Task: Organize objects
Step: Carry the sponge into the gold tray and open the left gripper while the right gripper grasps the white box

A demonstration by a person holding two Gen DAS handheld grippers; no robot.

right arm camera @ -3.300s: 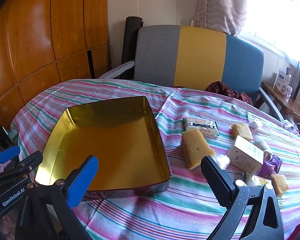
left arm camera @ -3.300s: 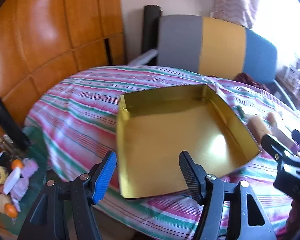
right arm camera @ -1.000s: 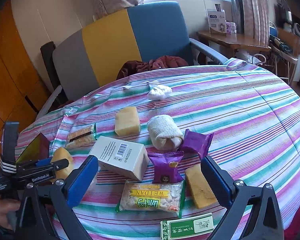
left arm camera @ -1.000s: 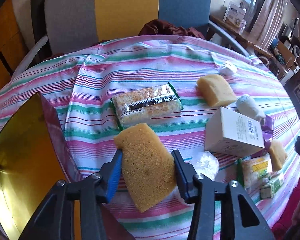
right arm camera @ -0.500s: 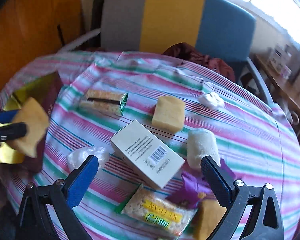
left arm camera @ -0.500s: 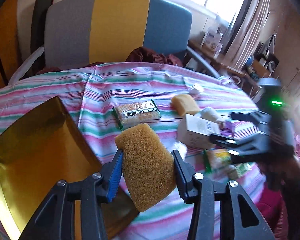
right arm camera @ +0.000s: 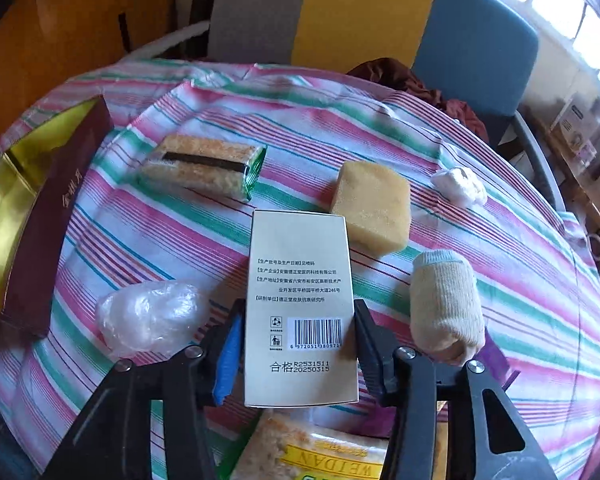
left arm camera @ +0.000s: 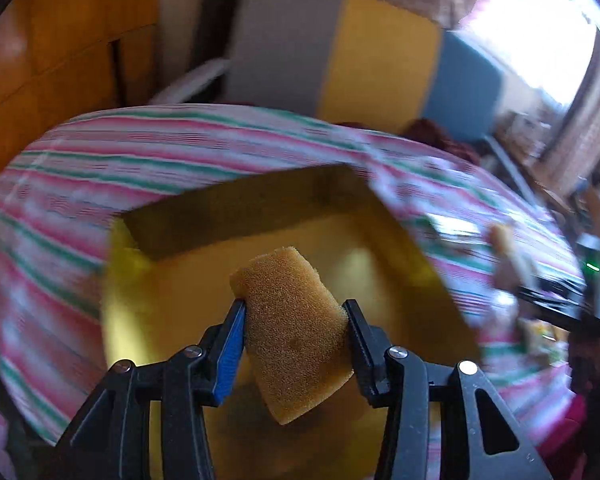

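Observation:
My left gripper [left arm camera: 294, 308] is shut on a tan sponge [left arm camera: 292, 328] and holds it tilted in the air over the gold tray [left arm camera: 172, 280], which looks bare inside. In the right wrist view, my right gripper [right arm camera: 298, 312] is down at a white box [right arm camera: 300, 256] with a barcode, lying flat on the striped cloth. Its jaws are closing, the box is between them and both pads touch its long sides. The gold tray [right arm camera: 4, 216] with its maroon wall stands at the left edge of that view.
Around the box lie a cracker packet [right arm camera: 204, 170], a second sponge [right arm camera: 374, 206], a rolled sock [right arm camera: 444, 304], a crumpled plastic wad [right arm camera: 150, 316], a white wad [right arm camera: 458, 180] and a yellow snack packet [right arm camera: 320, 452]. A grey, yellow and blue chair [right arm camera: 340, 20] stands behind the table.
The left gripper has carried the sponge from over the loose items to above the gold tray. The right gripper has come down over the white box, rolled in line with it, and narrowed its jaws.

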